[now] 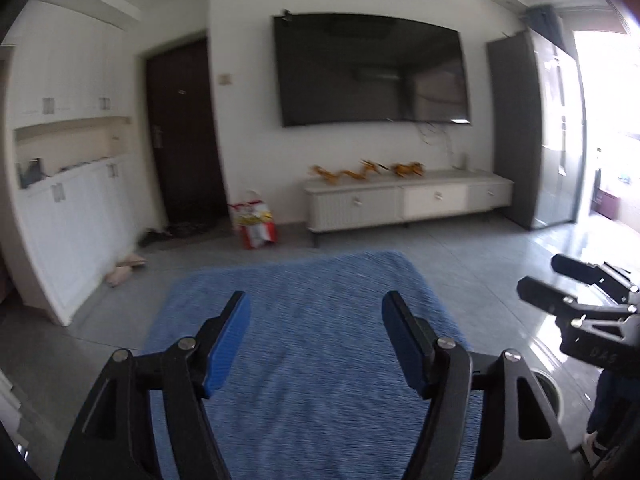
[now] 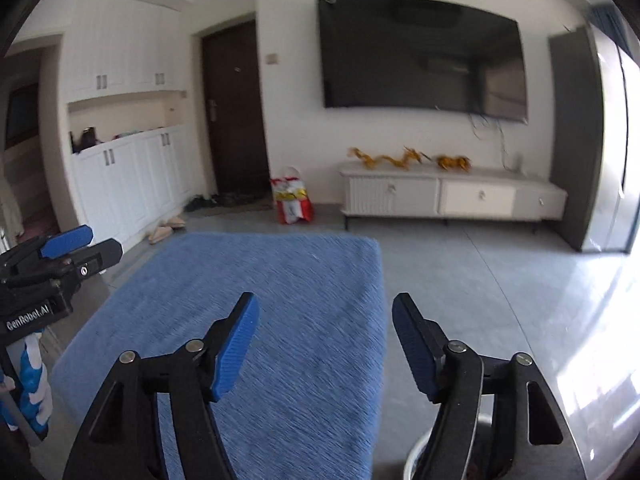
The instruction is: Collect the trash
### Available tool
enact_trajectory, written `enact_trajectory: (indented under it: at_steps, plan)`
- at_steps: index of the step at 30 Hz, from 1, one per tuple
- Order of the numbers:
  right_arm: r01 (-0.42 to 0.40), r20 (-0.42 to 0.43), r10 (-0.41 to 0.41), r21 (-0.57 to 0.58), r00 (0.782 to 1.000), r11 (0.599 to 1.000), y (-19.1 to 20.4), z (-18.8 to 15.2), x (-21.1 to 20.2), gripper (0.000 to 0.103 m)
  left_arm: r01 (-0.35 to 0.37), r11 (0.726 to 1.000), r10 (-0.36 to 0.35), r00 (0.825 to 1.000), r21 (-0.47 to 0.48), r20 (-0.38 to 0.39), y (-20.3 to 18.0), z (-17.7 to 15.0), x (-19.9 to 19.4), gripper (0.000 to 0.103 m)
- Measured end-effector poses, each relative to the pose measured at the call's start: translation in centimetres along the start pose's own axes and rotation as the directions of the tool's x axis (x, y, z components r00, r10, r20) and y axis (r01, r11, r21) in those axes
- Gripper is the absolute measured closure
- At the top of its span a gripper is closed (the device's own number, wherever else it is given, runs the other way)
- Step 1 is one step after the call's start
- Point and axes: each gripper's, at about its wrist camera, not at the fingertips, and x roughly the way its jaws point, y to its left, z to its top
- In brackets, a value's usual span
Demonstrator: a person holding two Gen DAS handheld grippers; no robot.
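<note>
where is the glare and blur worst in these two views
Left wrist view: the bright doorway at the right edge is blown out to white and reflects off the glossy grey tile floor; the blue woven rug looks motion-smeared. Right wrist view: glare washes the floor at lower right, the golden dragon ornaments are soft, and the fisheye bends the black wall television.

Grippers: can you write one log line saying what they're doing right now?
left gripper: open, empty | right gripper: open, empty | both over blue cloth | bin under right gripper | trash: none seen
</note>
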Motion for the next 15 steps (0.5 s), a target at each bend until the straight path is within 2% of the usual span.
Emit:
enact_trajectory:
  at_steps: [4,8,12,15]
  plan:
    - [-0.037,0.065,0.039,-0.043,0.997,0.998,3.8,3.0,-0.4,0.021,-0.115,0.992,0.117,0.992,-0.059,0.041,2.9,0.1,-2.2,0.031]
    - [-0.069,0.113,0.074,-0.049,0.991,0.996,6.6,4.7,-0.5,0.017,-0.202,0.973,0.211,0.975,-0.108,0.073,5.1,-0.1,-4.0,0.028]
    - [-0.065,0.129,0.068,-0.023,0.989,0.998,8.3,4.3,-0.7,0.014,-0.259,0.958,0.273,0.956,-0.127,0.109,6.4,-0.3,-5.9,0.025]
    - [-0.022,0.158,0.024,-0.016,0.987,1.000,9.2,3.3,-1.8,0.008,-0.299,0.946,0.316,0.939,-0.127,0.138,6.9,-0.5,-7.5,0.021]
